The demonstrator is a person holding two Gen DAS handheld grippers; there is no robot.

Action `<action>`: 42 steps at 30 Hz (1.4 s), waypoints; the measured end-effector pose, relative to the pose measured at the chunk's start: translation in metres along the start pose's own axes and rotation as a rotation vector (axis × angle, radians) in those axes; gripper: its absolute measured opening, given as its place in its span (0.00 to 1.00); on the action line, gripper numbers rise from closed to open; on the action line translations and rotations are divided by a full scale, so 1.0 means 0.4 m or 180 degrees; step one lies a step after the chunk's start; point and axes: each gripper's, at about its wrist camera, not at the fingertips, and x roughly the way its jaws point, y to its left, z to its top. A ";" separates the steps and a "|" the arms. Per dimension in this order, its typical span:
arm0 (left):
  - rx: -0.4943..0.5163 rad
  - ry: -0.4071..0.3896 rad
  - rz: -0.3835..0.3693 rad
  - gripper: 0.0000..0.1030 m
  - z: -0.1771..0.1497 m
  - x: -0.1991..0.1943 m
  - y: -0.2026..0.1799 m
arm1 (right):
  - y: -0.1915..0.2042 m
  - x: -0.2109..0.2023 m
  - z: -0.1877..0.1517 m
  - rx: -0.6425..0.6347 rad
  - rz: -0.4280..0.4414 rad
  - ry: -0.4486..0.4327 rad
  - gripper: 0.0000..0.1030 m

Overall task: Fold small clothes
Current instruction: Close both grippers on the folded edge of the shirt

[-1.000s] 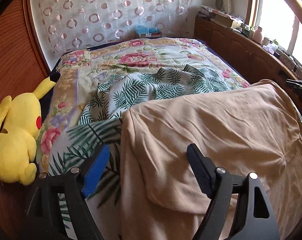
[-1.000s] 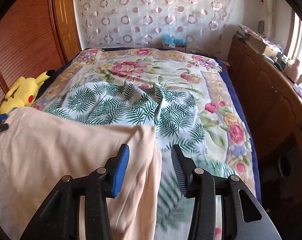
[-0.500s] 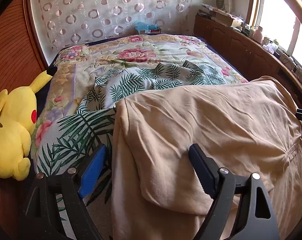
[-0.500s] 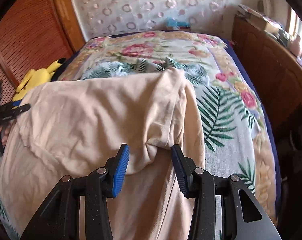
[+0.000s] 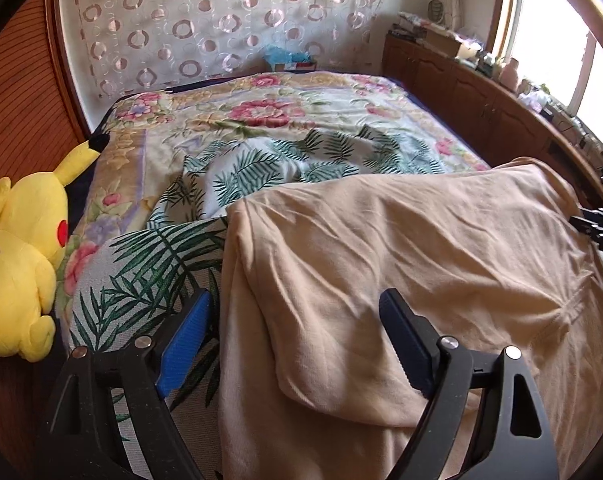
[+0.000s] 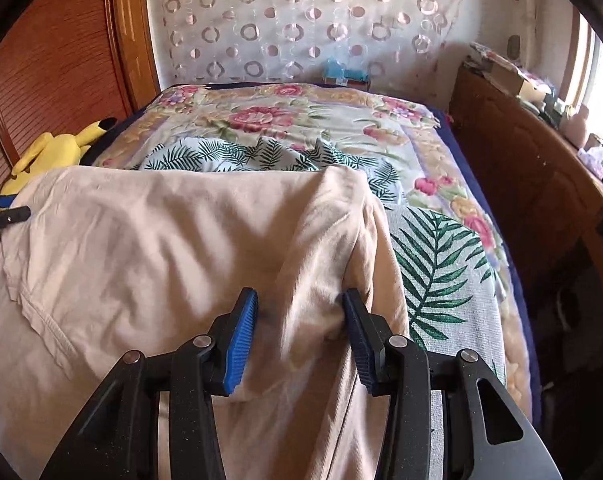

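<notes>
Left hand-held gripper (image 5: 293, 344): jaws being eased narrower, still wide, straddling the beige garment (image 5: 401, 264) edge, unpinched.
Right hand-held gripper (image 6: 299, 336): garment fold being pinched, half-open.
Room: bed (image 6: 441, 240) being left bare at 3 o'clock.
Hidden: garment's near hem being cut off.

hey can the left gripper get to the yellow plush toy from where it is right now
Probably yes. The yellow plush toy lies at the bed's edge just left of the left gripper, with only leaf-print cloth between them and nothing held in its closing jaws.

A bed (image 5: 433, 92) is covered by a floral quilt (image 5: 261, 114). On it a palm-leaf printed sheet (image 5: 301, 160) is spread, a beige garment (image 5: 401, 260) is draped, and a yellow plush toy (image 5: 25, 248) is laid at the edge.
</notes>
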 end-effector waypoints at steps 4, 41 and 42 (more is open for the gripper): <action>0.0096 -0.0058 -0.0008 0.64 -0.006 -0.023 -0.008 | 0.004 -0.001 0.000 -0.0012 -0.0011 0.0000 0.45; 0.0250 -0.0120 -0.0037 0.04 -0.018 -0.092 -0.033 | -0.020 -0.018 0.005 -0.0076 0.0032 -0.0021 0.13; 0.0241 -0.0147 -0.0036 0.04 -0.017 -0.101 -0.034 | -0.024 -0.019 0.007 -0.0058 0.0114 -0.0008 0.08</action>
